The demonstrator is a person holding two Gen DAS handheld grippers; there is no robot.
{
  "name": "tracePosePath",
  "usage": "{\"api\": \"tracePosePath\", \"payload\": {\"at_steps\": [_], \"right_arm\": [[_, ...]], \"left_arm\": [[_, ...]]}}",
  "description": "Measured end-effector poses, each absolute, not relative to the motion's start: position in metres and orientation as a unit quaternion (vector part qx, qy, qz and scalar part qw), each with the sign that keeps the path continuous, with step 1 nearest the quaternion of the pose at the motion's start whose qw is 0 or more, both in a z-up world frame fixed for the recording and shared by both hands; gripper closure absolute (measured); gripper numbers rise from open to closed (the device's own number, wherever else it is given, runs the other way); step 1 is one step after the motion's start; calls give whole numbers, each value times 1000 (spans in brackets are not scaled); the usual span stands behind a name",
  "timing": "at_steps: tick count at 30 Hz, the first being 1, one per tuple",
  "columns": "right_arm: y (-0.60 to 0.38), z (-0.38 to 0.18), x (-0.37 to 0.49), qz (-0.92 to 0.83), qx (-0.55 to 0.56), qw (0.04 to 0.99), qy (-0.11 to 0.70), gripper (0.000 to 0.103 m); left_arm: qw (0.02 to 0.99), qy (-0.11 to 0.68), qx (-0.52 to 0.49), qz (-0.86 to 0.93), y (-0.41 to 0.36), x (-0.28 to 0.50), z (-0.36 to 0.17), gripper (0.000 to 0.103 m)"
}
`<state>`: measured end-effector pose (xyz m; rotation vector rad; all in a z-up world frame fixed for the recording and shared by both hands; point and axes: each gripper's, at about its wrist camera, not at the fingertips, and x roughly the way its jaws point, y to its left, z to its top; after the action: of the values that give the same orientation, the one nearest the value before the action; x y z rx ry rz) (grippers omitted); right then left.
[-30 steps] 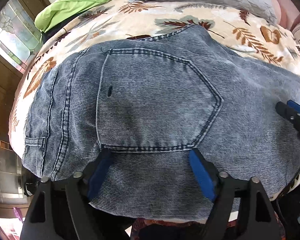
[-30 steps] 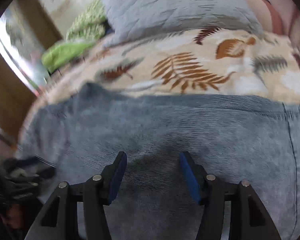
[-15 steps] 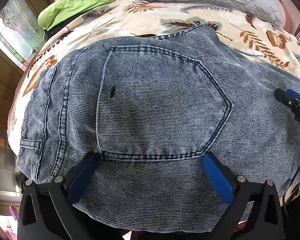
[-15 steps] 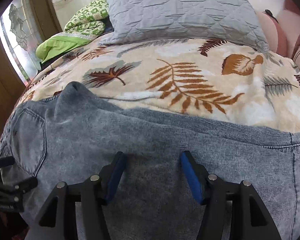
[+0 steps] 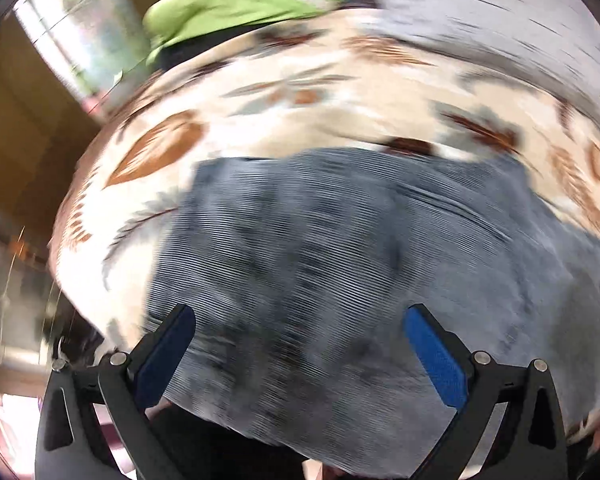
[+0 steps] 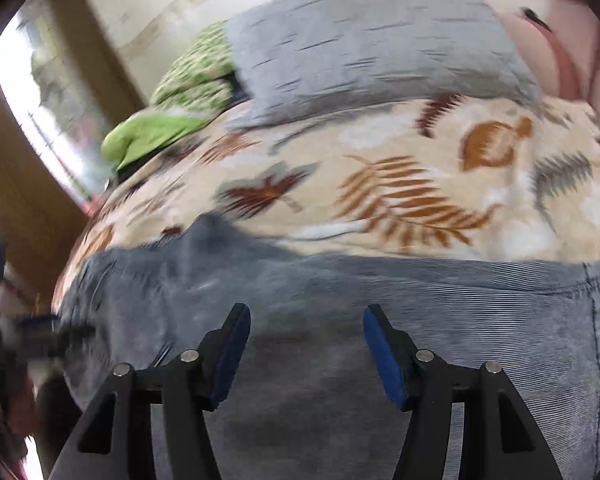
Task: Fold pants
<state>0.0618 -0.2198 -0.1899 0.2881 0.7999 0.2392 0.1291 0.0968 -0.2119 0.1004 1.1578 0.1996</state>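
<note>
Jaws spread, both | jeans (image 5: pixel 340 264) | hem (image 6: pixel 596 280) right-wrist only

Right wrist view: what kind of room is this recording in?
Most likely a bedroom. The jeans lie on a bed with a leaf-print blanket, a grey pillow at its head, and a window beside it.

The left gripper (image 5: pixel 300 334) has its jaws spread wide, the blue pads (image 5: pixel 436 354) far apart with nothing held between them. The right gripper (image 6: pixel 306 340) is parted too, though less widely, and its blue pads (image 6: pixel 382 354) grip nothing.
</note>
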Motion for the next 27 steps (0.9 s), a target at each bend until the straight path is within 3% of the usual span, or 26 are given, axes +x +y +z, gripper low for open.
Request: {"api": "tracePosePath", "payload": {"at_steps": [12, 16, 24, 27], "right_arm": [[-166, -217, 42, 183, 15, 865, 466, 40], [-157, -219, 28, 187, -36, 870, 455, 40], [-182, -198, 35, 216, 63, 871, 437, 40], [-201, -180, 49, 208, 97, 883, 410, 40]], "left_arm": [[803, 583, 42, 117, 126, 118, -248, 0], [795, 599, 9, 101, 140, 111, -250, 0], [796, 592, 45, 115, 126, 84, -244, 0], [820, 558, 75, 100, 107, 66, -225, 6]]}}
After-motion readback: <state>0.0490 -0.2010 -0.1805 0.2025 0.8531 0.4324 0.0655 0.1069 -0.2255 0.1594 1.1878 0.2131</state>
